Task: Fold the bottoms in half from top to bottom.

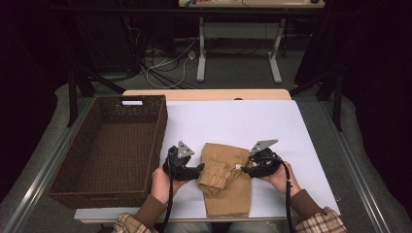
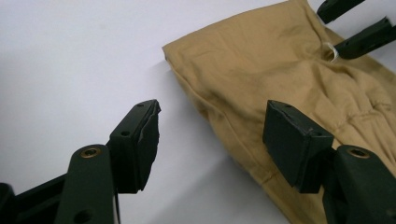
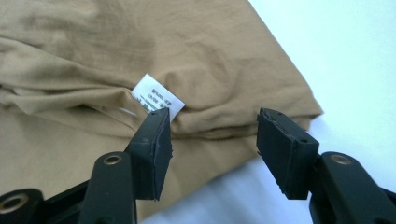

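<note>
A: Start at the left. What sits there?

B: A dark brown wicker basket stands on the left part of the white table, with a cut-out handle in its far wall. Just right of it comes the left gripper, held in the person's left hand.

A: How do its jaws stand?

B: Apart, with a clear gap between them. In the left gripper view one pad hangs over the bare table beside the cloth, and the other is over the cloth's edge. Nothing is pinched between them.

A: And the cloth itself?

B: It is a pair of folded tan trousers with an elastic waistband, lying flat near the table's front edge, between the two grippers. The gathered waistband runs across the middle, and one folded part reaches towards the person.

A: Then the right side?

B: The right gripper is in the right hand and points in at the trousers from the right. Its jaws are also parted, about half wide. In the right gripper view one pad is right at a small white care label sewn into the fabric; the other is out past the folded corner.

A: Is that pad touching the label?

B: I can't quite tell; it may only be in front of it. The pads do not press together on any fabric.
</note>
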`<state>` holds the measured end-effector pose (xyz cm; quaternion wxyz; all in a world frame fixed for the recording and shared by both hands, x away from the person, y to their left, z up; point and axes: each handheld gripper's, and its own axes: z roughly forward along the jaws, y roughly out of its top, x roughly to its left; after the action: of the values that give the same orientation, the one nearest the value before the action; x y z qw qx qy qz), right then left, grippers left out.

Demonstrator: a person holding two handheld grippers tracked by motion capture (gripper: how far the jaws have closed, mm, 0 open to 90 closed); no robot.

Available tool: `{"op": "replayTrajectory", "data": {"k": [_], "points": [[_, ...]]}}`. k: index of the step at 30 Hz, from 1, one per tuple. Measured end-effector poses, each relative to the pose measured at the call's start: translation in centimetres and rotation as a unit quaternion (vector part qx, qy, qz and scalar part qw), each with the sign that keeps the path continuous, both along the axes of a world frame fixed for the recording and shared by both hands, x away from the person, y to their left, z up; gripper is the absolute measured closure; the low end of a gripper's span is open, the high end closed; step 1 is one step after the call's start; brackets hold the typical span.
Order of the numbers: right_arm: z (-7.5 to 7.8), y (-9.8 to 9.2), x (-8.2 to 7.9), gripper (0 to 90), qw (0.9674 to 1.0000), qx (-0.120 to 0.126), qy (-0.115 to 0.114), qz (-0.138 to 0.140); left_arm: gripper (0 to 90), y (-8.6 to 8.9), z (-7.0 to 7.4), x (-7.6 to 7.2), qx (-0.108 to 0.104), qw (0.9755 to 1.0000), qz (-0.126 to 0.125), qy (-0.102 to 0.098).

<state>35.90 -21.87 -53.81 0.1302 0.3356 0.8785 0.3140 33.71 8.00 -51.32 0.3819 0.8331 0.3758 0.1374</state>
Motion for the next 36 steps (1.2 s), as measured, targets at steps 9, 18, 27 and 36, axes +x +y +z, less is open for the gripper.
{"op": "replayTrajectory", "data": {"k": [9,18,27,36], "points": [[-0.5,0.3,0.5,43.8,1.0,0.001,0.005,-0.006,45.7,-1.2,-1.7,1.5,-0.002,0.9974,-0.041,0.059],[-0.5,0.6,0.7,43.2,0.9997,0.019,0.0,-0.016,69.0,-1.8,-3.1,1.5,0.004,0.9945,-0.07,0.078],[-1.3,0.6,0.9,60.9,0.999,0.037,0.023,-0.013,79.0,-1.9,-3.5,1.5,0.002,0.994,-0.073,0.082],[-1.2,0.7,0.7,81.4,0.9987,0.044,0.018,-0.02,81.9,-1.5,-3.2,1.4,-0.016,0.9941,-0.076,0.075]]}}
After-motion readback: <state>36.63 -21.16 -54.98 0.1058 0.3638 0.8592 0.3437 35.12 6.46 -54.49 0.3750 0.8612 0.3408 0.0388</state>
